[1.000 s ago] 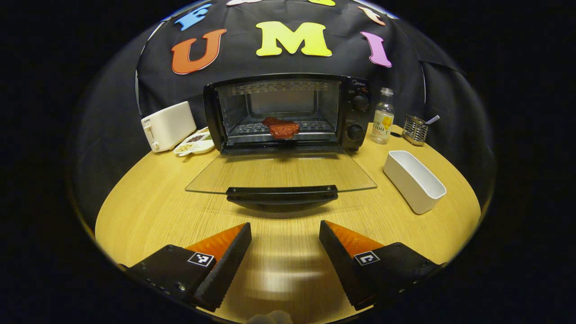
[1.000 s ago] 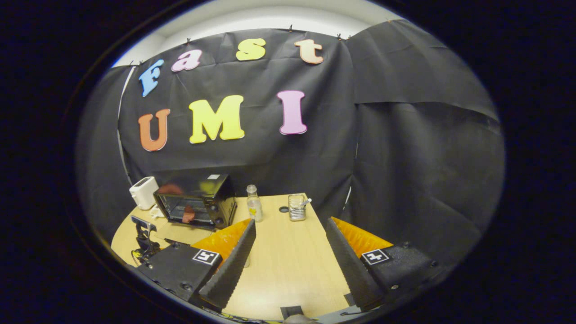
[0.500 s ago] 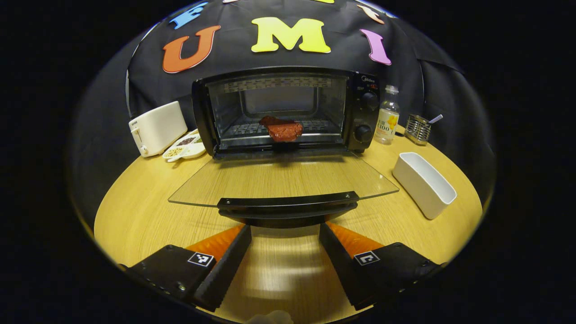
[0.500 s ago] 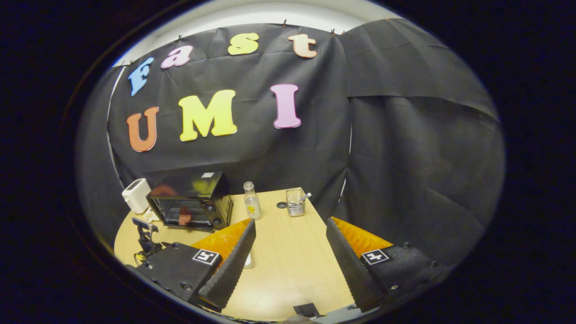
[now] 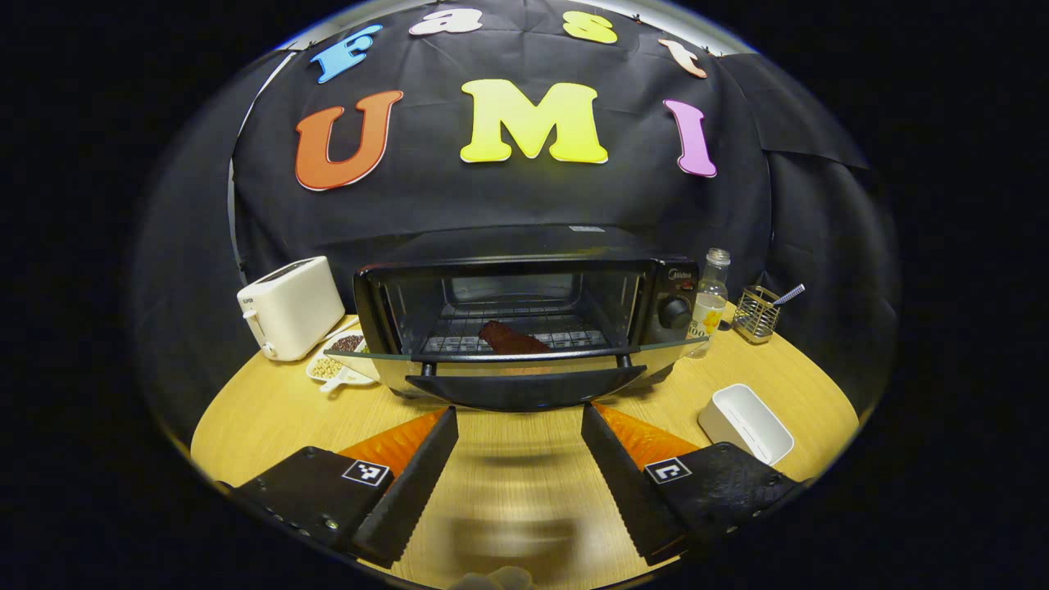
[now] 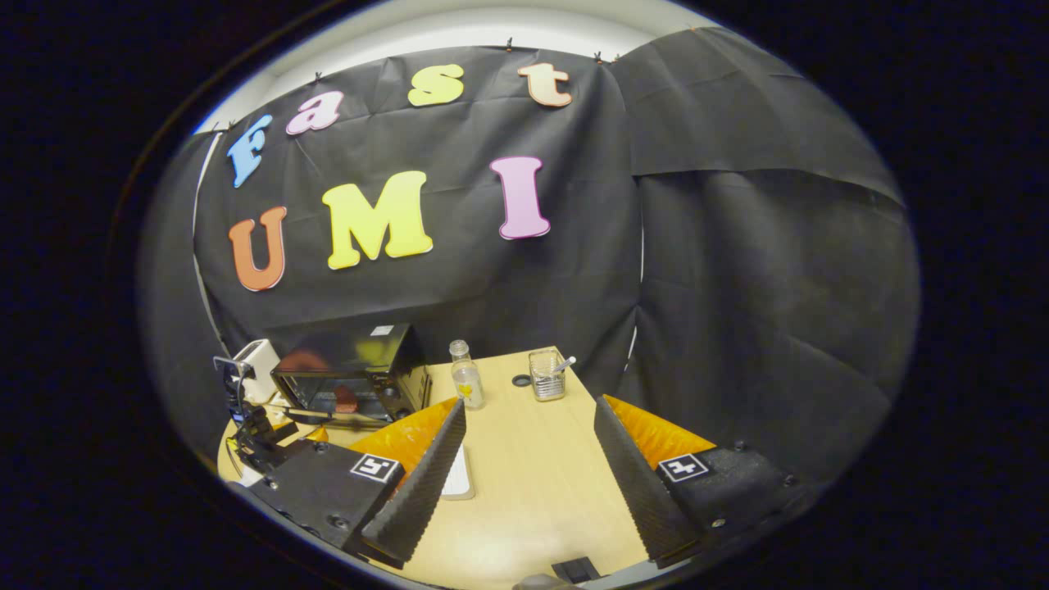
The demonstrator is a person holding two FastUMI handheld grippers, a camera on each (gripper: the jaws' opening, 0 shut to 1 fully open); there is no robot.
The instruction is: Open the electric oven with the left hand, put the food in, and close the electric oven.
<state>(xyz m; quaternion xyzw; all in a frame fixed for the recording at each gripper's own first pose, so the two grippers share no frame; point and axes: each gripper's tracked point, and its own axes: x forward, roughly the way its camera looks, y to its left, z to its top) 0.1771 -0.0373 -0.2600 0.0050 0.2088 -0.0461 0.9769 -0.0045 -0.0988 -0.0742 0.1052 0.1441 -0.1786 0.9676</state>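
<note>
The oven point(image 5: 524, 315) door point(image 5: 516, 354) had swung up from lying flat a second ago to roughly level, so closing was underway. Left gripper point(image 5: 519, 447) sat open right under the door handle point(image 5: 524, 387), right gripper point(image 6: 529, 447) open and idle. Food point(image 5: 512, 338) was on the rack inside. Oven and bottle point(image 5: 710, 301) labels were too small to read.
</note>
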